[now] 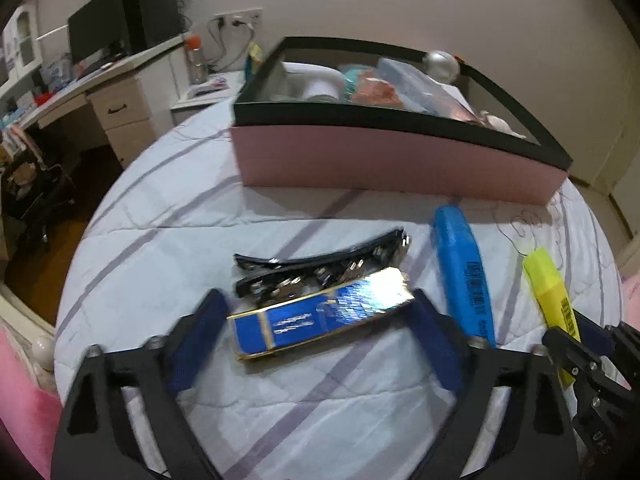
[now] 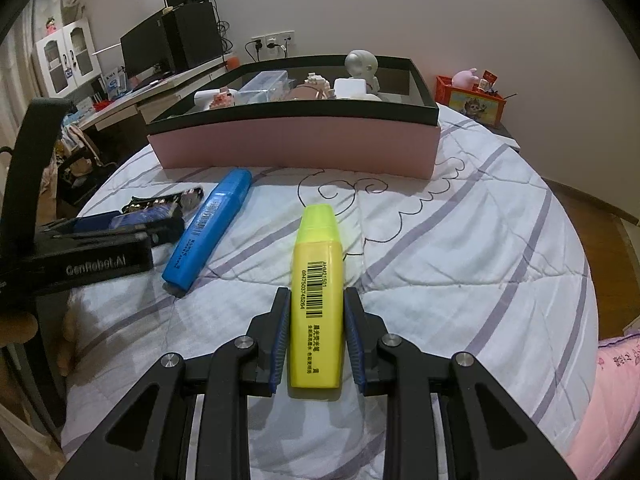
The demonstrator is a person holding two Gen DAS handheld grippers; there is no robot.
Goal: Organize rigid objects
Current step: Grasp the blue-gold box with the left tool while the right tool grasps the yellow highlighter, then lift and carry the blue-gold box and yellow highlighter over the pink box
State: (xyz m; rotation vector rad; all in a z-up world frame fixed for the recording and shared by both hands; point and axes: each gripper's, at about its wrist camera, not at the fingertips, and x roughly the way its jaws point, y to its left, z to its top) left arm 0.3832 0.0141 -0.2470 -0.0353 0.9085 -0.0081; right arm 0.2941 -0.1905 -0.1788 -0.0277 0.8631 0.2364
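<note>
The right gripper (image 2: 316, 334) is clenched on the lower body of a yellow plastic highlighter with a barcode label (image 2: 317, 288), whose cap points away toward the box. The left gripper (image 1: 320, 320) stands released, its blue pads on either side of a shiny blue foil-wrapped rectangular box with gold edges (image 1: 320, 316) that lies on the bed, neither pad clearly pressing it. Just behind that box lies a black curved hair clip with metal parts (image 1: 320, 264). A blue plastic highlighter (image 1: 464, 276) lies between the two grippers. Farther back on the white quilt with lilac stripes (image 2: 460, 240) stands a wide pink cardboard box with a black rim (image 2: 296, 148), filled with small items.
</note>
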